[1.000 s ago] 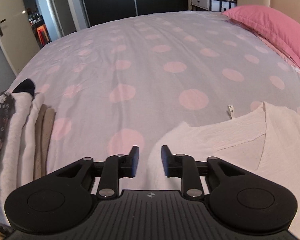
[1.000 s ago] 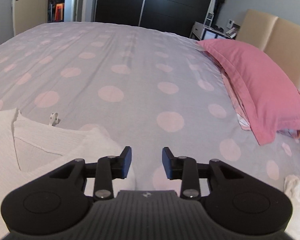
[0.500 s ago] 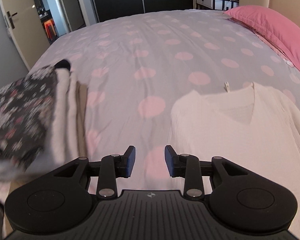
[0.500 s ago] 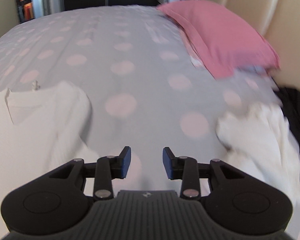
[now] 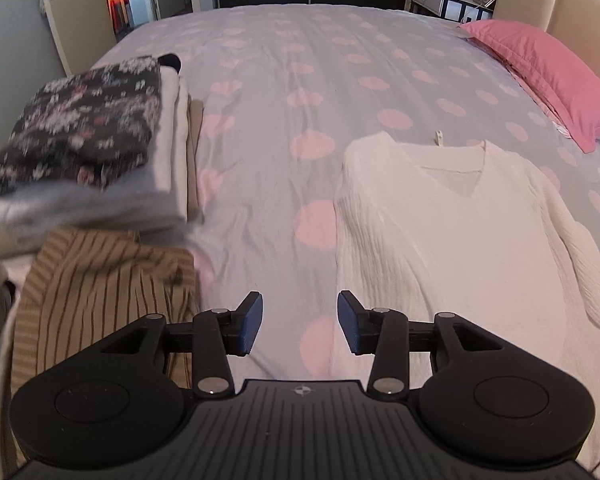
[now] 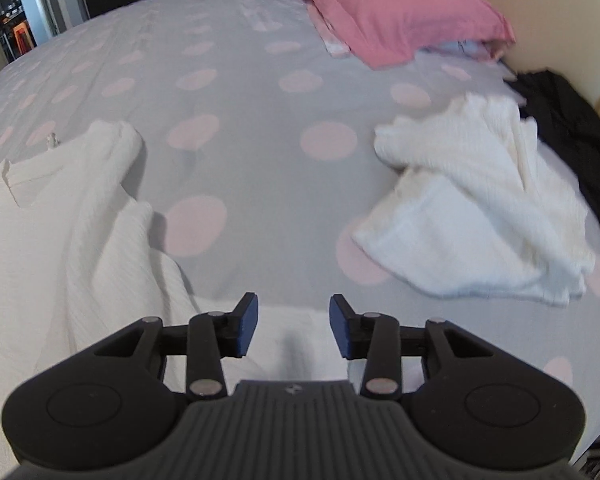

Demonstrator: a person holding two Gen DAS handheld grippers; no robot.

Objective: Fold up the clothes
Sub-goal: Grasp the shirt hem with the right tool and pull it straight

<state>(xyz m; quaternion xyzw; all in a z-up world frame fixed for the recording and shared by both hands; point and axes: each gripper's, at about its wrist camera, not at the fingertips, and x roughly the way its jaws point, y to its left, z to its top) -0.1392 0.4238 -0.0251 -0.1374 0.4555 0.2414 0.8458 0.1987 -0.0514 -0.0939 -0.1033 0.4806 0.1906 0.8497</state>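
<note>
Both views have pulled back since a second ago — the left wrist view now takes in the whole stack of folded clothes (image 5: 100,148) topped by a dark floral piece, plus a tan striped garment (image 5: 104,292); the right wrist view now shows a crumpled white cloth (image 6: 476,208) and a black garment (image 6: 572,128).

The left gripper (image 5: 300,322) is opening, nothing between its jaws; the cream ribbed V-neck sweater (image 5: 452,232) lies flat on the grey pink-dotted bedspread (image 5: 284,92), its edge just beside the right-hand finger.

The right gripper (image 6: 292,324) is opening too, empty, over the sweater's sleeve (image 6: 112,240).

A small tag (image 5: 439,137) sits by the neckline — unreadable.
</note>
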